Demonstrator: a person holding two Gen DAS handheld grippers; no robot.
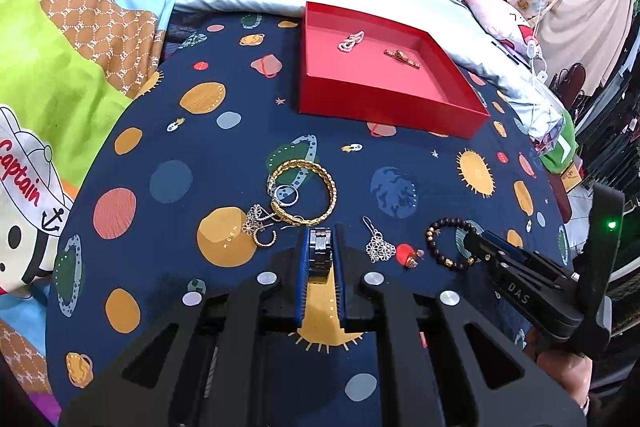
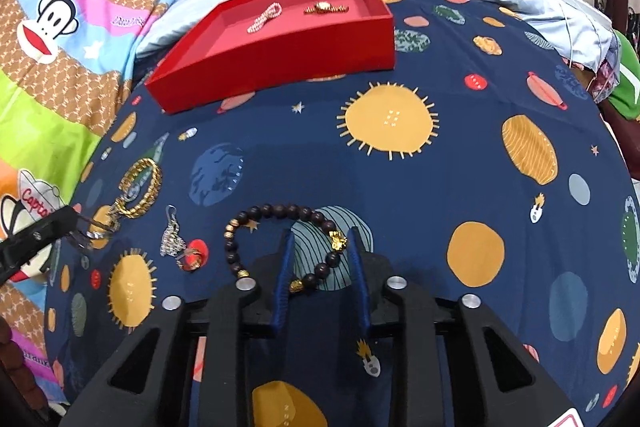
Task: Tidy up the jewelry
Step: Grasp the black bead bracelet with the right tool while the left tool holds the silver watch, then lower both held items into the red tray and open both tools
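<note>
The left hand-held gripper (image 1: 321,251) pinches a silver watch (image 1: 321,254), the right hand-held gripper (image 2: 320,247) spread around the bead bracelet (image 2: 280,239) (unclosed), so next carry toward the red tray (image 1: 384,99) at 12 o'clock.

Bright, even light; fisheye-warped, dark corners.

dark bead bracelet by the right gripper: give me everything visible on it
The bead bracelet is a loop of dark, round, wood-looking beads with several gold spacer beads and a larger gold charm. It lies flat on the navy planet-print sheet, unclasped from nothing visible, roughly oval. The right gripper straddles its near side: the charm section sits between the blue-padded fingers, which look spread, not clamped. A red earring lies apart on its left.
</note>
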